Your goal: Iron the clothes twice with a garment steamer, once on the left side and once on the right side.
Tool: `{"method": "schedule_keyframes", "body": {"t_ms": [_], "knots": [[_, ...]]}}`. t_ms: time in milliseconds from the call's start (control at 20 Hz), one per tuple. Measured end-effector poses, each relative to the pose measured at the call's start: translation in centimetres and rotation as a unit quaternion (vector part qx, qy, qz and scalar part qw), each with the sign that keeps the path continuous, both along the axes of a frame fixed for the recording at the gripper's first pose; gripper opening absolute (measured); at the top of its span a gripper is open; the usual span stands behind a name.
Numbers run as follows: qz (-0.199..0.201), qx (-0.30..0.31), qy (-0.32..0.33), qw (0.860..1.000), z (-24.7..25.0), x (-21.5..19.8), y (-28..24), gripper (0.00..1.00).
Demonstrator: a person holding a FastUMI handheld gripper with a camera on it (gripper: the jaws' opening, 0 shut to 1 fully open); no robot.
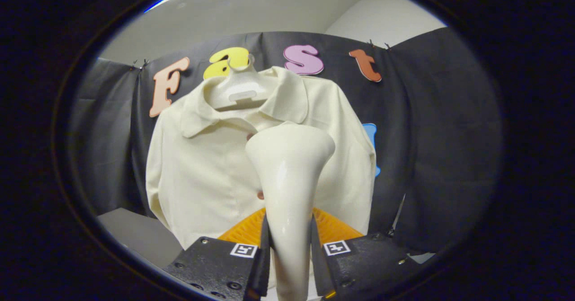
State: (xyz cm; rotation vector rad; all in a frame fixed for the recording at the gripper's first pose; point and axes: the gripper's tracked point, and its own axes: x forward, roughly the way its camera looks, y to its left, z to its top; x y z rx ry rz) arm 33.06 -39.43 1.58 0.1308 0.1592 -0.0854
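A cream collared shirt (202, 166) hangs on a white hanger (238, 90) against the black cloth wall, its front facing me. My gripper (289, 256) is shut on the handle of a cream garment steamer (289, 157), both fingers pressing its narrow neck. The steamer's wide head rises upright just ahead of the fingers and covers the middle of the shirt, a little right of the button line. Whether the head touches the cloth I cannot tell. Two reddish buttons peek out beside the steamer.
An orange ribbed object (332, 227) lies just beyond the fingers, under the shirt's hem. A grey table surface (134, 233) runs below the shirt on the left. The black cloth wall (440, 135) closes the back and right side.
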Motion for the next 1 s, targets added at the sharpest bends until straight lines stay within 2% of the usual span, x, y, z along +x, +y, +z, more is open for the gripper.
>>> {"method": "schedule_keyframes", "body": {"t_ms": [250,750,1000], "knots": [[0.039,-0.003,0.055,0.998,-6.7,0.5,0.9,0.39],[0.023,0.020,0.061,0.998,-11.7,-0.8,0.8,0.40],[0.043,0.023,0.062,0.997,-15.4,-1.8,1.8,0.40]]}}
